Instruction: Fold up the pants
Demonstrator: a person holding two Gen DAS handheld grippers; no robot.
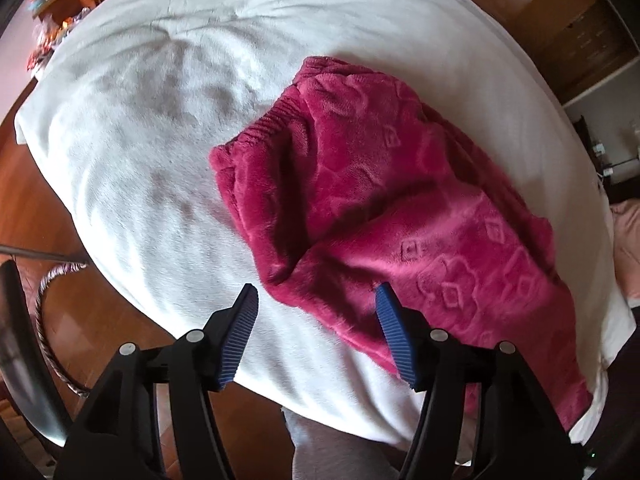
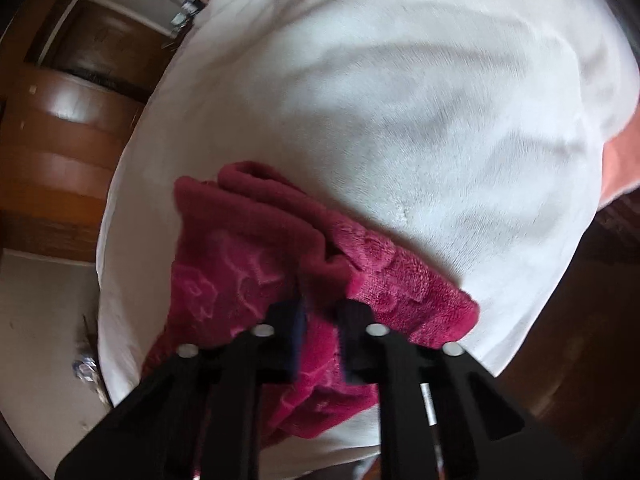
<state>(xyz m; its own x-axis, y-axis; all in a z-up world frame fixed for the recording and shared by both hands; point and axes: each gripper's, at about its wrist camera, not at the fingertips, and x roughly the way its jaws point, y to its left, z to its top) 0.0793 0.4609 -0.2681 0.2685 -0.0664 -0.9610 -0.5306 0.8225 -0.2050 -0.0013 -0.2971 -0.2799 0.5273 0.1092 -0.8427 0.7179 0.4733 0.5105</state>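
Overhead, left gripper [image 1: 316, 300] spread wide; right gripper [image 2: 320, 312] pinches pants [image 1: 384, 208] — white blanket [image 1: 140, 140], wood floor [image 1: 36, 200].

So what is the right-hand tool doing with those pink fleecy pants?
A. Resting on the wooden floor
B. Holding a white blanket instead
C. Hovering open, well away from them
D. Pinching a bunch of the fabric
D: in the right wrist view the right tool has its fingers closed around a bunched fold of the pants, while the left tool hangs open beside them over the white blanket.
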